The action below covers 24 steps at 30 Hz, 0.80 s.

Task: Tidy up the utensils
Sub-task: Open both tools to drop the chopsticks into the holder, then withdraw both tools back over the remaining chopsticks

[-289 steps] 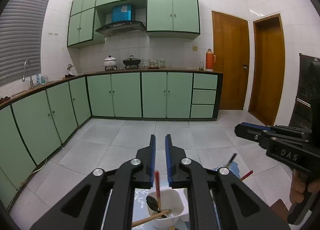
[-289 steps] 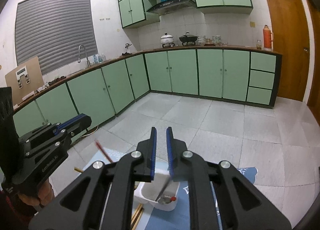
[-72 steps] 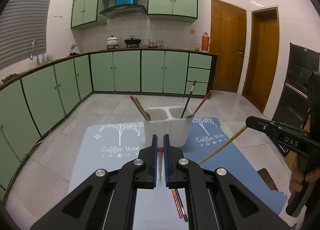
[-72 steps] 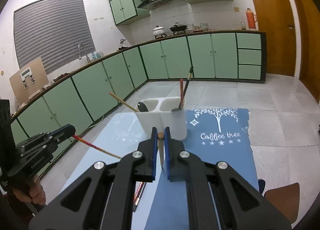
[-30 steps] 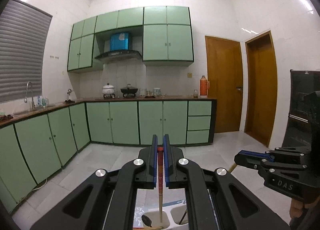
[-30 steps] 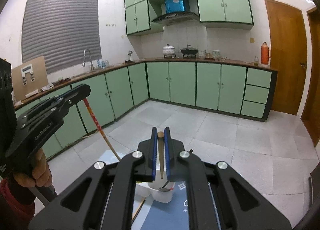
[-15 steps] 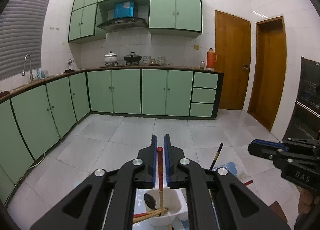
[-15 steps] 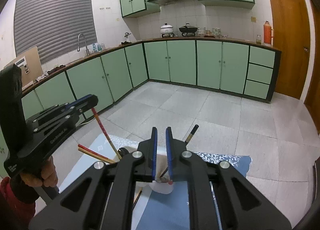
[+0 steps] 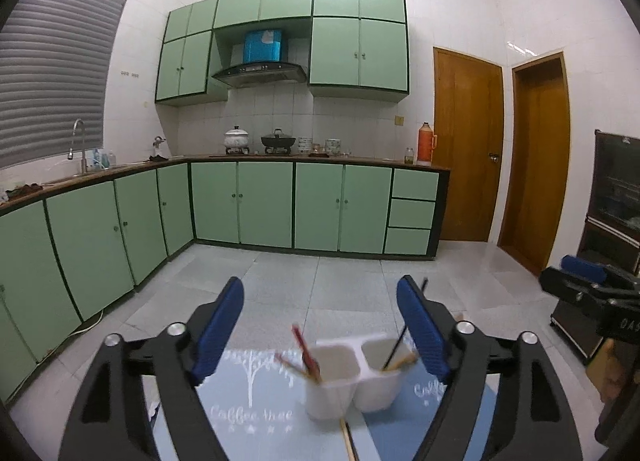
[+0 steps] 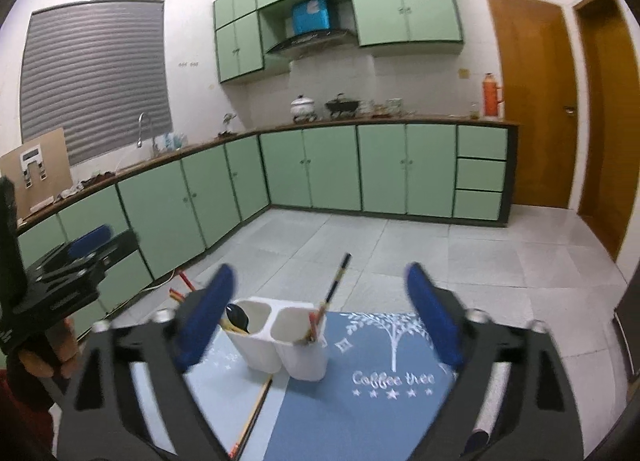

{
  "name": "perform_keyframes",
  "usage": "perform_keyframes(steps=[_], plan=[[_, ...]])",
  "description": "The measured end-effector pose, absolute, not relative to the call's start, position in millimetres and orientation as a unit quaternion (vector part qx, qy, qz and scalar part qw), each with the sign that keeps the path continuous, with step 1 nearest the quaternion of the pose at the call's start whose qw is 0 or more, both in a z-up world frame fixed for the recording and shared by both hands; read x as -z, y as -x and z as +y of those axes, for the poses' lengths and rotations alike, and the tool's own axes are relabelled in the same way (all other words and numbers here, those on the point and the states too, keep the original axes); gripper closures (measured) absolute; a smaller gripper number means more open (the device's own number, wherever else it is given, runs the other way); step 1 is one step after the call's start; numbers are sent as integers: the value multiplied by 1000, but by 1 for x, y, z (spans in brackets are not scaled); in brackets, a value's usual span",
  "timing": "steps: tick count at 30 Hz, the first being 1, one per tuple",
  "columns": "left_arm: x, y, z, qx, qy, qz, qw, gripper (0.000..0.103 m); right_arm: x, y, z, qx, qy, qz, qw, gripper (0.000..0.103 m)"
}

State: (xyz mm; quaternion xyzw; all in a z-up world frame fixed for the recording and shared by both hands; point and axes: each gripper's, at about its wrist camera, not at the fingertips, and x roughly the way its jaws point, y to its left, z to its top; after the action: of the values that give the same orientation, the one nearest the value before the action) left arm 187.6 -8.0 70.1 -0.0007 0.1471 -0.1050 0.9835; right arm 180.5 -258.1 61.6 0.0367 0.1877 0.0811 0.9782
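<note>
Presently: white two-cup holder [image 10: 286, 335], lower centre, on table mat [image 10: 360, 401]; loose chopsticks [image 10: 256, 405] below it. Light, stiff, slippery; grip mid-shaft. Left tongs [image 9: 320, 325] and right tongs [image 10: 316, 313] just opened wide, empty.

Green cabinets [image 9: 266, 203], 2 wooden doors [image 9: 468, 149], orange thermos [image 9: 425, 143], blue mat [image 10: 360, 401].

White-tiled kitchen w/ green cabinets [image 9: 264, 201], grey tile floor [image 9: 344, 281], two wooden doors [image 9: 468, 149], shuttered window [image 10: 94, 77].

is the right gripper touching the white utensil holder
Apart. The right wrist view shows the right gripper wide open, its blue pads clear of the white utensil holder.
</note>
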Motion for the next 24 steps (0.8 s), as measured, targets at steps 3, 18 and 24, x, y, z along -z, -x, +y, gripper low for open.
perform_keyframes(steps=[3,18,24], plan=[[-54,-164,-7,108,-3,159,981,21,-44,-162,-260,-76,-38,199,976,9],[50,-111,3,82,-17,253,964,20,61,-110,-238,-57,-50,251,965,8],[85,-99,10,74,-26,288,954,20,99,-98,-224,-58,-60,282,956,8]])
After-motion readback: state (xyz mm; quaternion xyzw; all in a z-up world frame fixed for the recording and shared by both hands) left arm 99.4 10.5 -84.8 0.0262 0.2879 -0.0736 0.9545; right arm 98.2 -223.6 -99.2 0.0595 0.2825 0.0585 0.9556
